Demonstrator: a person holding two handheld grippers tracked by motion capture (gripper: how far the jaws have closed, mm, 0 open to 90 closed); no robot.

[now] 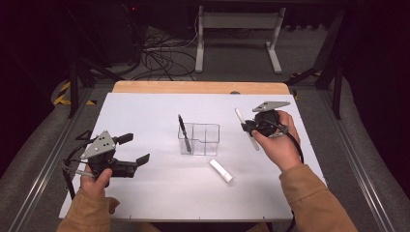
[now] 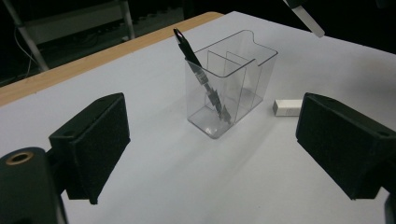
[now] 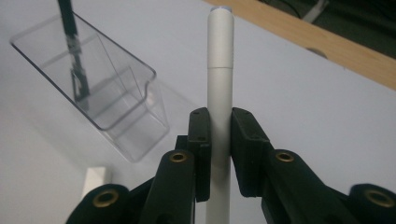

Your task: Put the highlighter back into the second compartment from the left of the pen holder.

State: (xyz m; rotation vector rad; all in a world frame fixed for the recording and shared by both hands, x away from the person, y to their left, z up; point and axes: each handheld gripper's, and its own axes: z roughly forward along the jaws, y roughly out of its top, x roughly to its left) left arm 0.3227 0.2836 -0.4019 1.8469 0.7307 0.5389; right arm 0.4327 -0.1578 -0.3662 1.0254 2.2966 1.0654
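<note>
Holder [image 1: 200, 139] at middle of table [image 1: 145, 193]. Pen [image 1: 183, 133] leans in its left compartment. Eraser [image 1: 221, 170] lies just before holder, slightly right. Right gripper [image 1: 245, 126] right of holder, marker [image 1: 246, 129] between jaws. Left gripper [image 1: 134, 149] well left of holder.

Both tools matte black w/ brass screw bushings, grey 3-cornered top plates, black cables; left tool [image 1: 133, 148], right tool [image 1: 247, 126]. Tan sleeves [image 1: 314, 203].

White desk [image 1: 159, 193] with a bare wooden strip along its far edge. Near its middle stands a clear divided organizer [image 1: 205, 140]; lying just in front of the organizer, toward its right, a small white eraser [image 1: 221, 170].
</note>
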